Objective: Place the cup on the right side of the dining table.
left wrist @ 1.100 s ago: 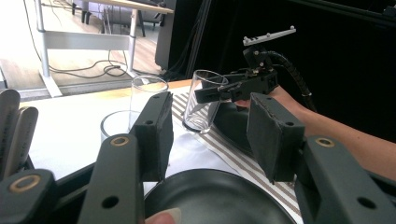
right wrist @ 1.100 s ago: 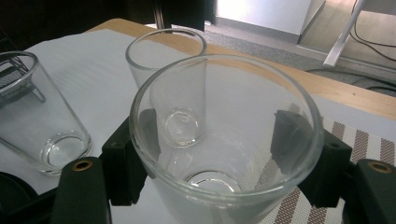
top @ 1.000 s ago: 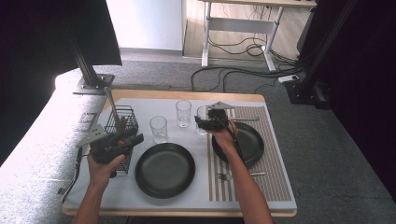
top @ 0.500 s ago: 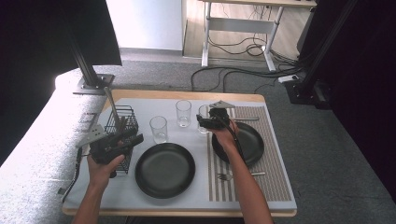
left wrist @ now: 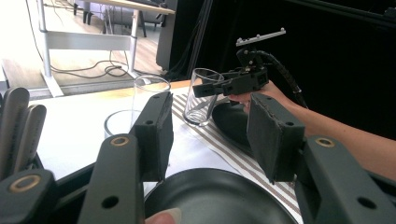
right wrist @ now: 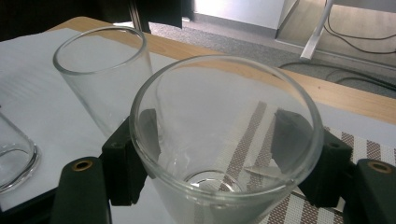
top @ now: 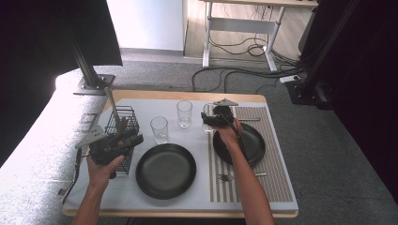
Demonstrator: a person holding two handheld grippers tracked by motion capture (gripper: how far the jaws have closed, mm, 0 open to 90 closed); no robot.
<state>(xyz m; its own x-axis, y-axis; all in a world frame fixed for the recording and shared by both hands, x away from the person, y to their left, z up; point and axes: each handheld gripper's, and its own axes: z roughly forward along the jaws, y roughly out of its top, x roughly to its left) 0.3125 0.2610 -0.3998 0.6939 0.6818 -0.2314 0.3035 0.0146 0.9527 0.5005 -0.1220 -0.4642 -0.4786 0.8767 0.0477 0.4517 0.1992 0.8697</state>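
Nothing much has shifted since the earlier frame: both my hands sit where they were, and the glasses and plates have kept their places.

My right gripper [top: 210,117] has its jaws on either side of a clear glass [right wrist: 224,140], one pad against each wall; the glass stands upright at the edge of the striped mat [top: 277,183], just beside the rim of the right black plate [top: 253,145]. In the left gripper view that glass [left wrist: 203,95] shows with my right gripper [left wrist: 212,88] around its upper part.

My left gripper [top: 133,140] hangs partly open with nothing between the pads, above the table's left side, close to the wire basket [top: 122,122].

Close around the held glass: a second glass [top: 184,113] just beside it, a third glass [top: 159,130] further left, and the big black plate [top: 165,170] in front. A fork [top: 234,176] lies on the mat near my right forearm.
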